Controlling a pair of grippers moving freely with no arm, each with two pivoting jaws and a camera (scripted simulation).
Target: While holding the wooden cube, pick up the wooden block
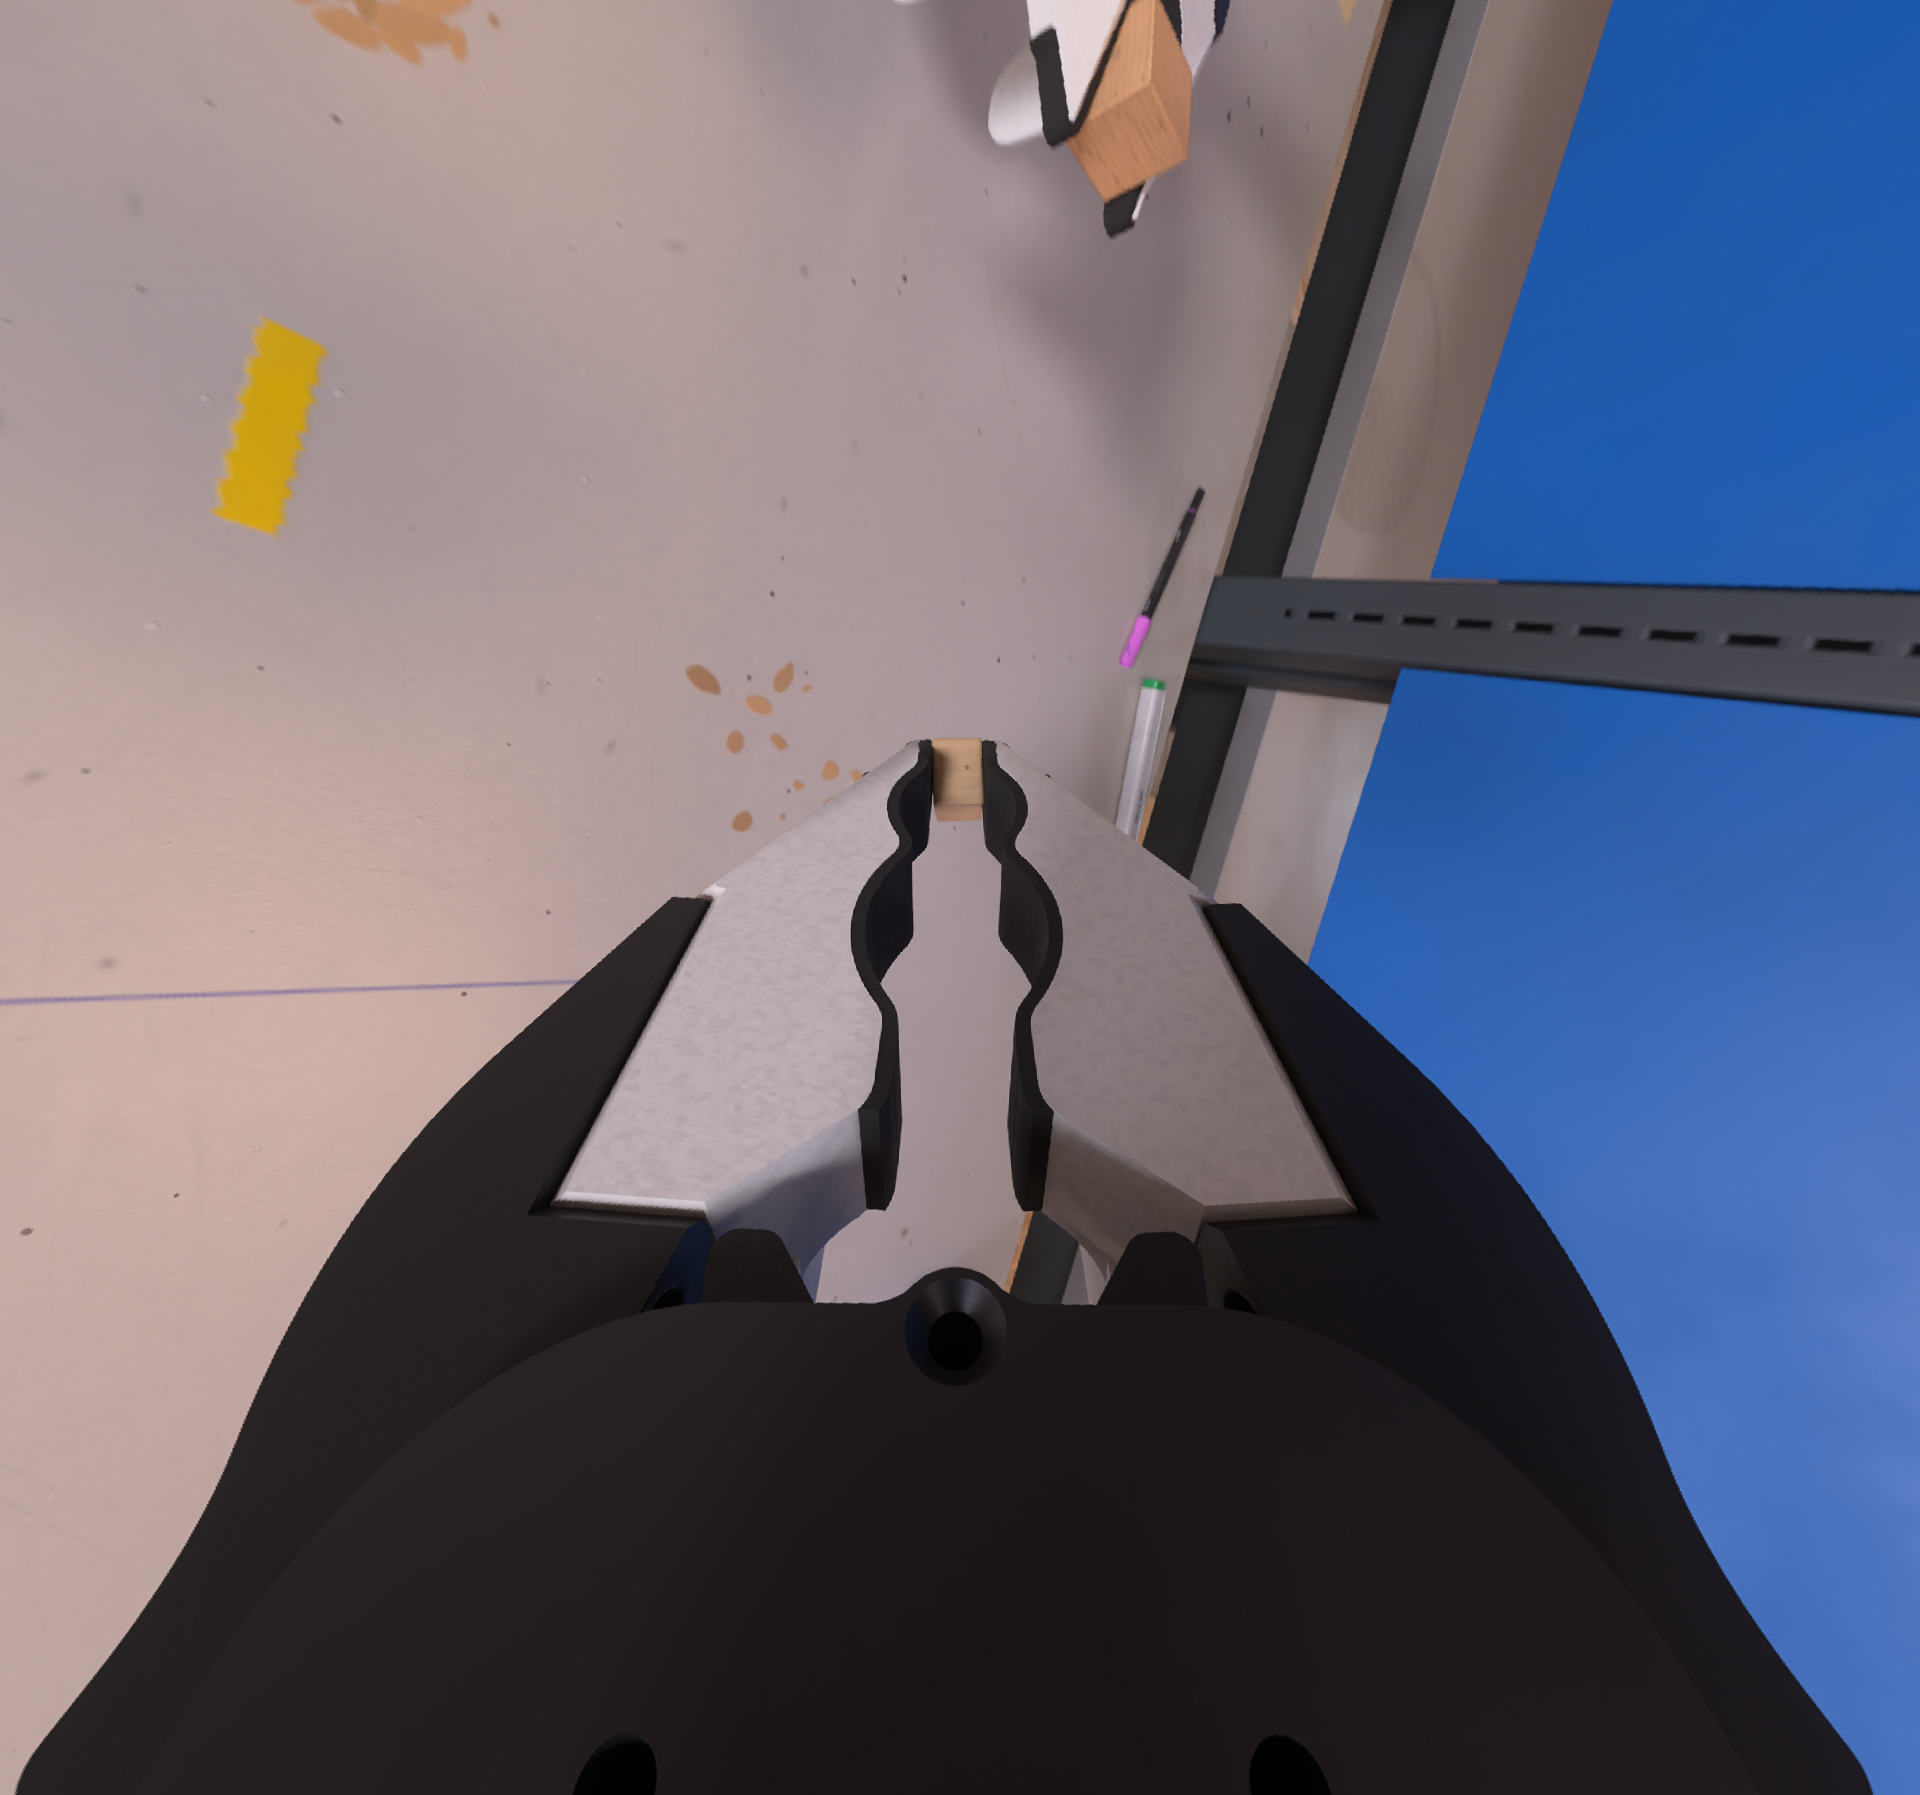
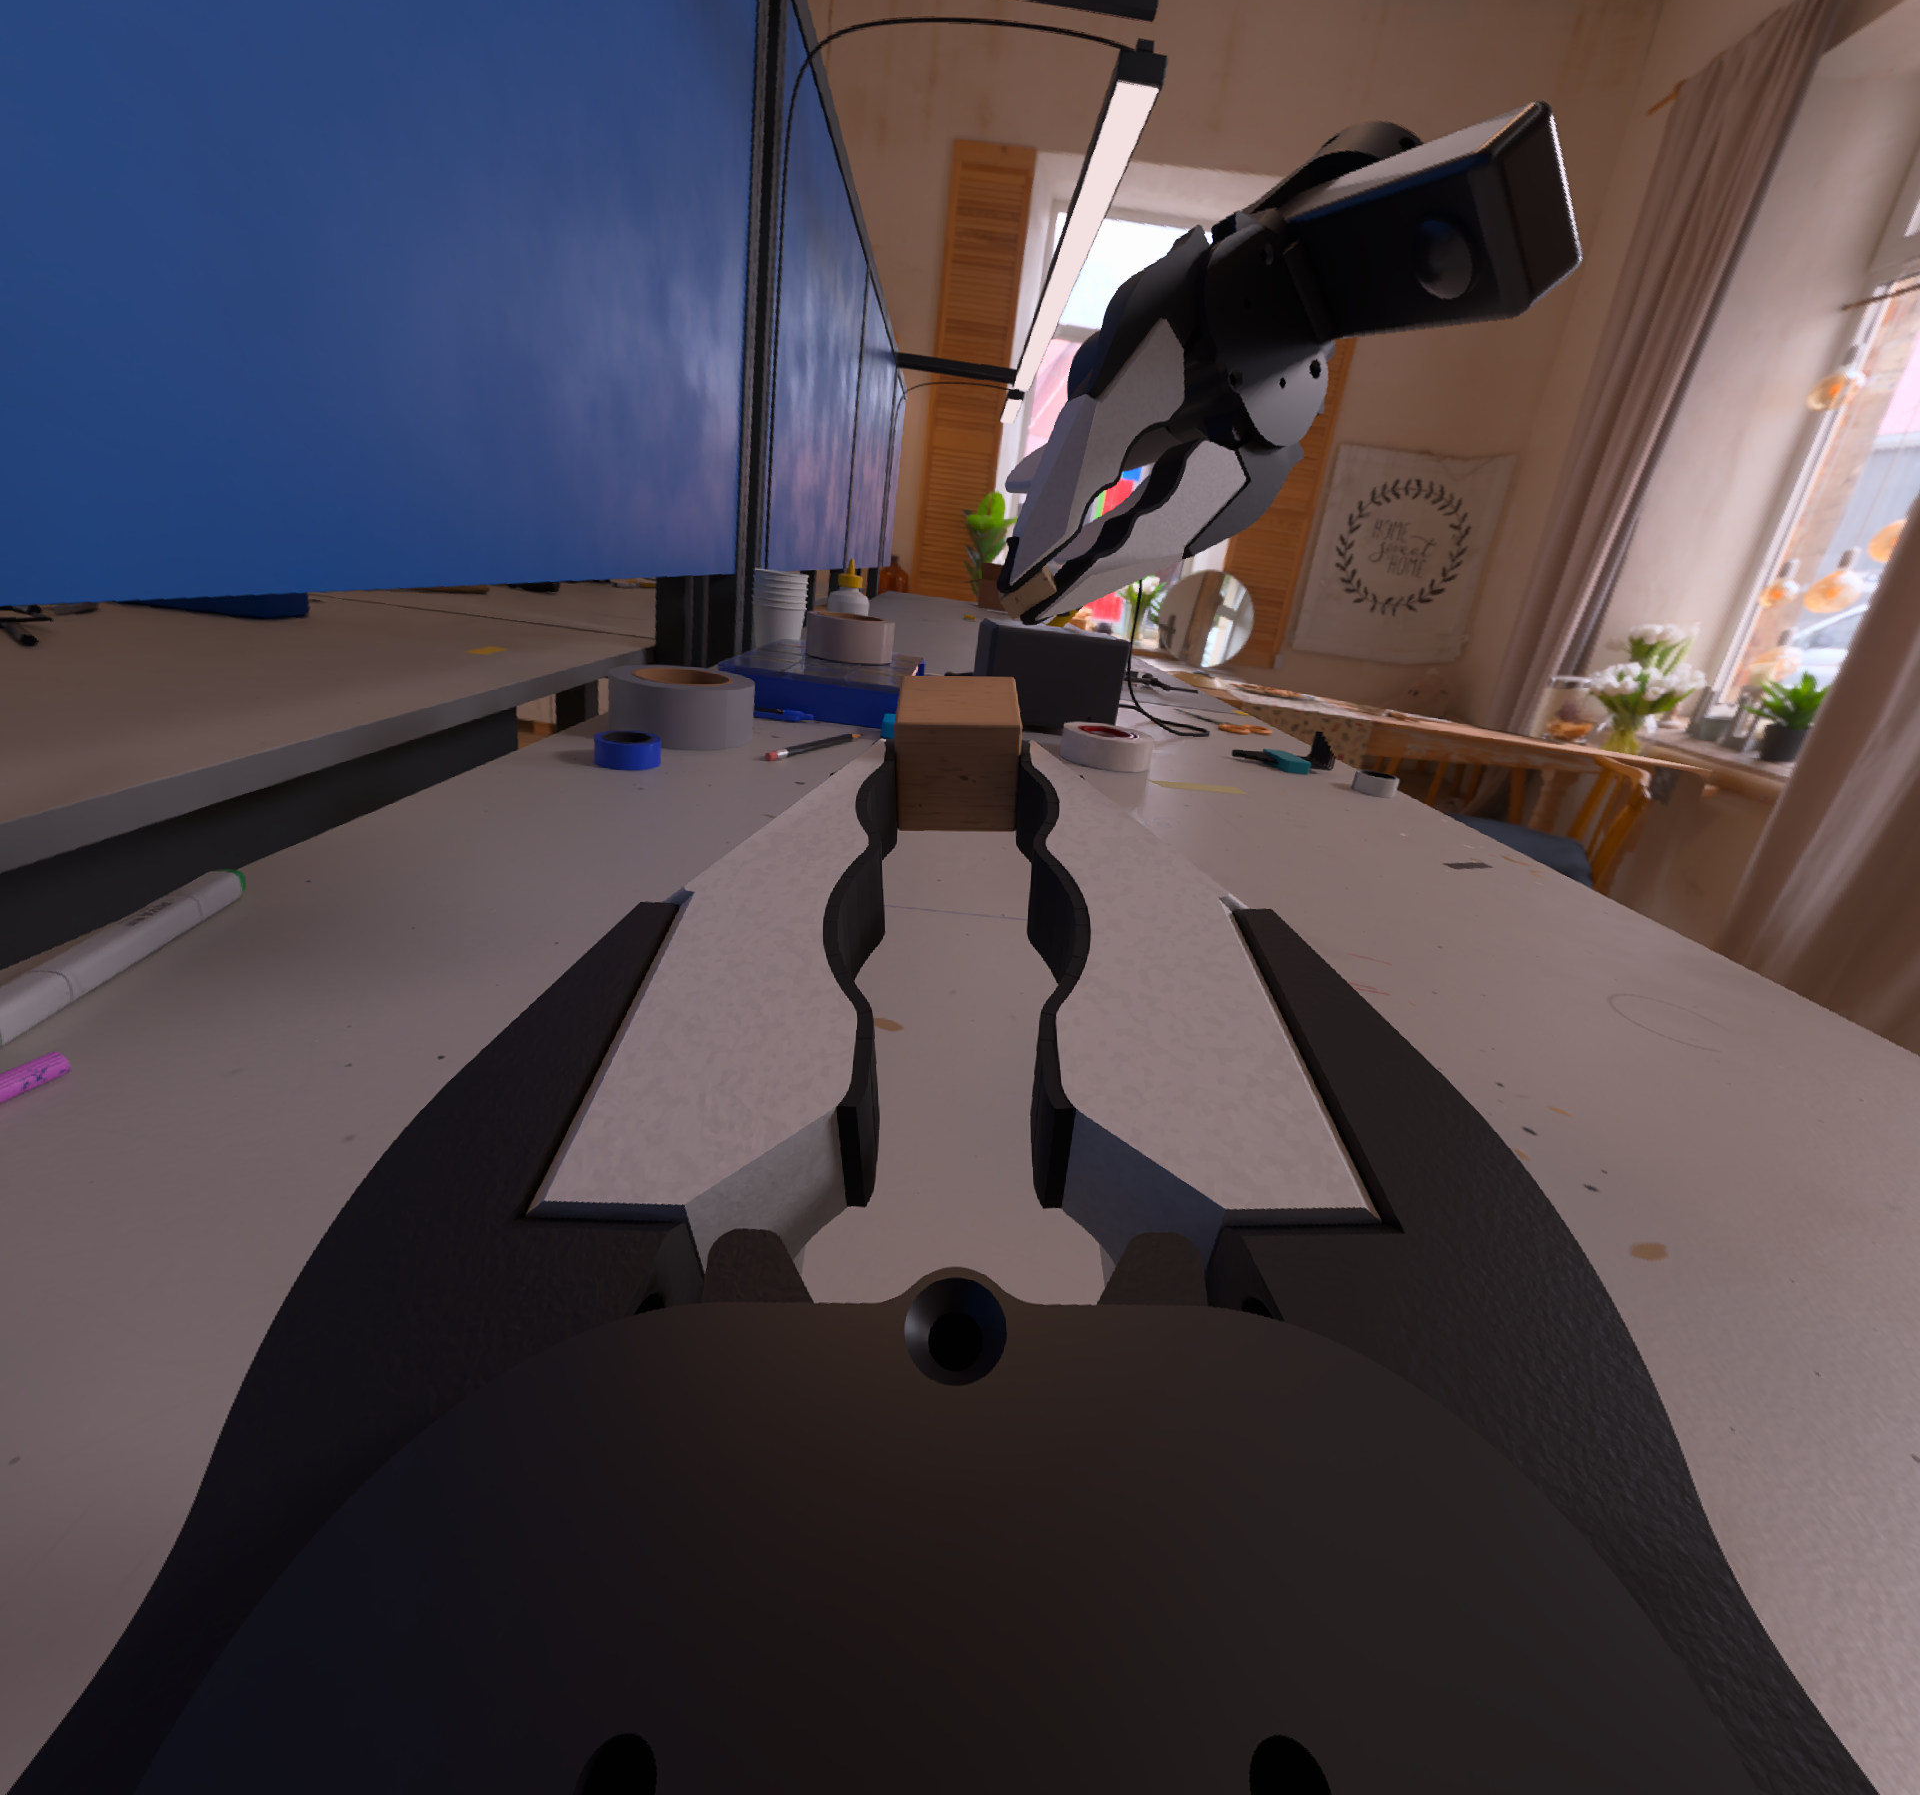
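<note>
Above counter (image 2: 1299,1070), near its back edge: left gripper (image 1: 957,777) fingers clamped on small wooden block (image 1: 957,784); right gripper (image 2: 956,769) fingers clamped on wooden cube (image 2: 956,758). Both pieces look airborne; task apparently near done.

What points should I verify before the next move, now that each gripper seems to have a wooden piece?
1. Left gripper shut on the small wooden cube: ok; the cube sits between the fingertips.
2. Right gripper shut on the larger wooden block: ok; both fingers press its sides.
3. Depth of the cube grip: not ok; only the very tips hold it, so it could slip.
4. Block lifted off the table: cannot tell from the right wrist view; the left wrist view suggests it is raised.
5. Gap between the two grippers: ok; they are apart.
6. Pens at the table edge out of the way: ok.
</note>
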